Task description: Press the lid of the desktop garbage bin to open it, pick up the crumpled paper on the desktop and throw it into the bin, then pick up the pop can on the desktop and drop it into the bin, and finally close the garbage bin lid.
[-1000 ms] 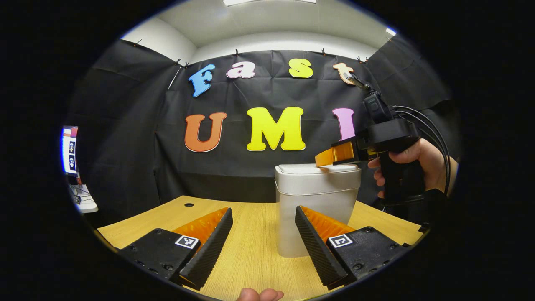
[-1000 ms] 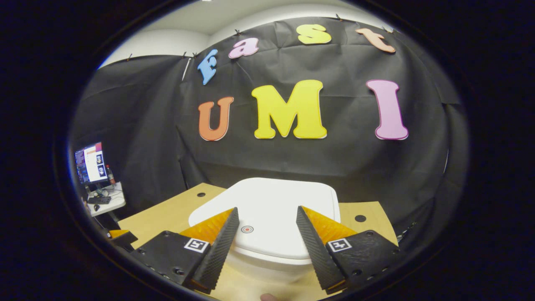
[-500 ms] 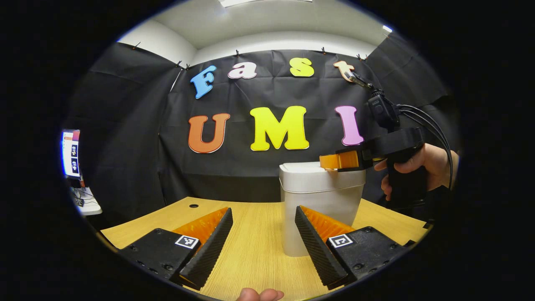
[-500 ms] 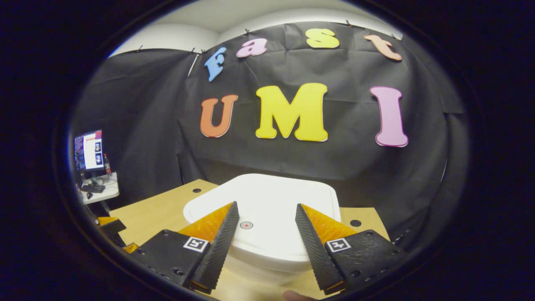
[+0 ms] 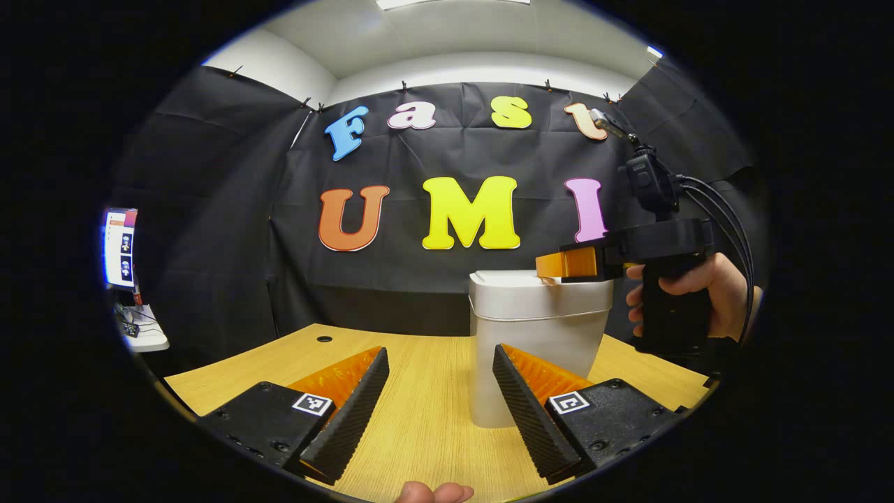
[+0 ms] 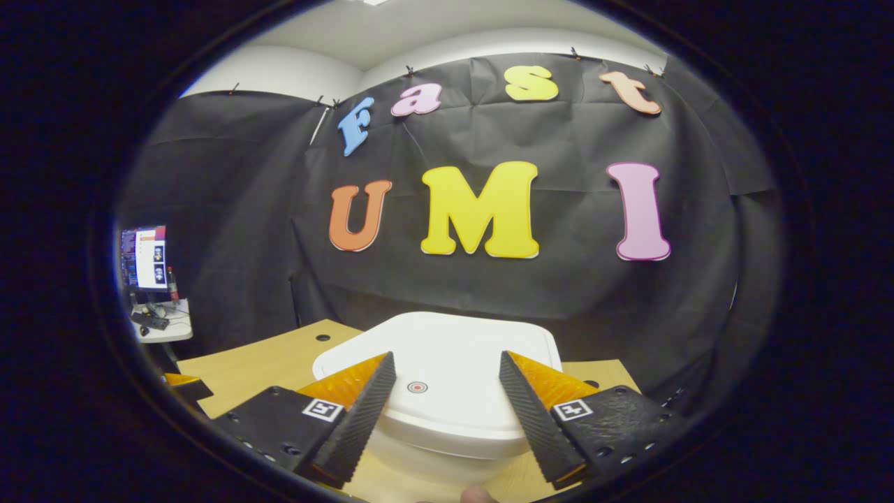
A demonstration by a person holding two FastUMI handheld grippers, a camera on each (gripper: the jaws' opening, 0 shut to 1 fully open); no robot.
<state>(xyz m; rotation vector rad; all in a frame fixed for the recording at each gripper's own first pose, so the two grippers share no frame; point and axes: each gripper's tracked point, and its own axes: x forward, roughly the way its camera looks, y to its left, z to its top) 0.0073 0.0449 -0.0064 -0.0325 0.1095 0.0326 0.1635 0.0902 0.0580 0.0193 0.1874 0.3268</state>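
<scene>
A pale desktop bin (image 5: 538, 349) stands on the wooden table (image 5: 419, 426), its lid (image 5: 531, 283) down. In the right gripper view the white lid (image 6: 454, 412) lies just below me, with a small red dot (image 6: 417, 386) on it. My right gripper (image 6: 447, 355) is open, with its fingers spread to either side of that dot. From the left gripper view, the right gripper (image 5: 543, 266) hovers level at the lid's top, held by a hand (image 5: 705, 286). My left gripper (image 5: 440, 349) is open low over the table, in front of the bin, with nothing between its fingers.
A monitor (image 5: 119, 246) sits on a side desk at the far left. The table has a cable hole (image 5: 324, 339) at its back left and another (image 6: 590, 383) behind the bin. Cables (image 5: 719, 202) trail from the right gripper.
The right gripper has levelled out and shifted slightly over the lid. The lid stays down. The left gripper has hardly moved.
</scene>
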